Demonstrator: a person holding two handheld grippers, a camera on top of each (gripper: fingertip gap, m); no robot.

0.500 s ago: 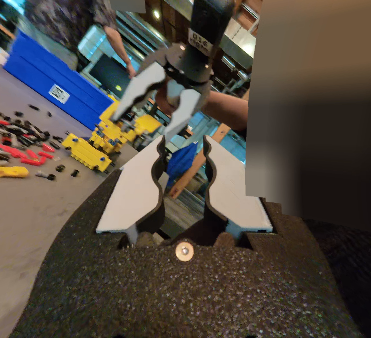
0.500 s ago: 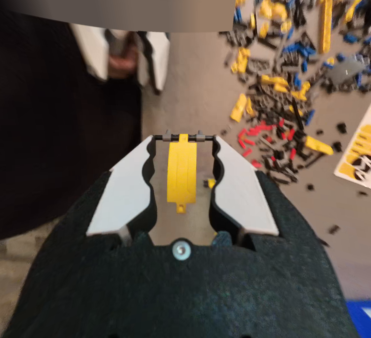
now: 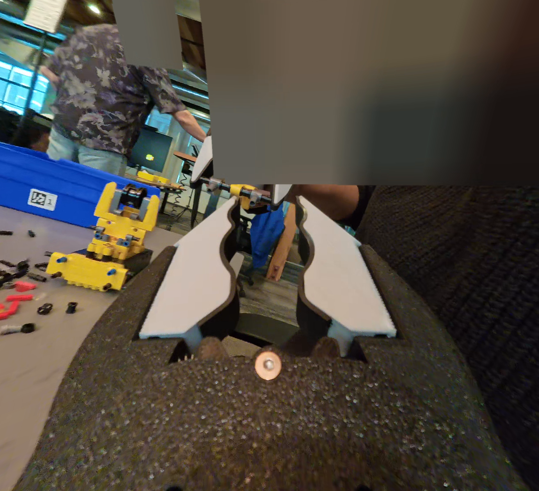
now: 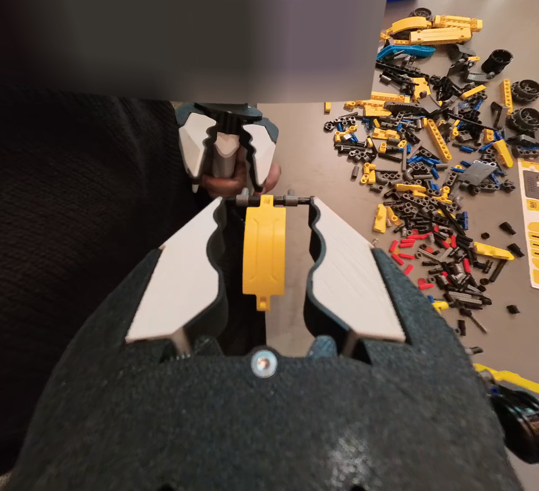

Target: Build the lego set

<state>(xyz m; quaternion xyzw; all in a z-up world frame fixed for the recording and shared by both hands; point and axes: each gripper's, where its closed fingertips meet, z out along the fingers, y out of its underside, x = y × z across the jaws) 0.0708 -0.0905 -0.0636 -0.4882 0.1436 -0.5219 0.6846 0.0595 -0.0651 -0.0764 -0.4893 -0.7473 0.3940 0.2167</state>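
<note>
Between the white fingertips of the right claw (image 4: 267, 200) sits a thin black axle with grey connectors (image 4: 272, 200), pinched end to end, and a curved yellow plastic panel (image 4: 264, 255) hangs off it back toward the camera, up off the grey desk (image 4: 306, 138). Just past that axle is the left claw (image 4: 224, 176), fingers spread with nothing between them; in its own view the tips (image 3: 264, 201) sit right below the axle without gripping it. Loose black, yellow, red and blue building pieces (image 4: 431, 191) are scattered across the desk toward one side. A half-built yellow brick assembly (image 3: 108, 246) stands near the blue plastic bin (image 3: 58, 182) at the desk's far edge.
</note>
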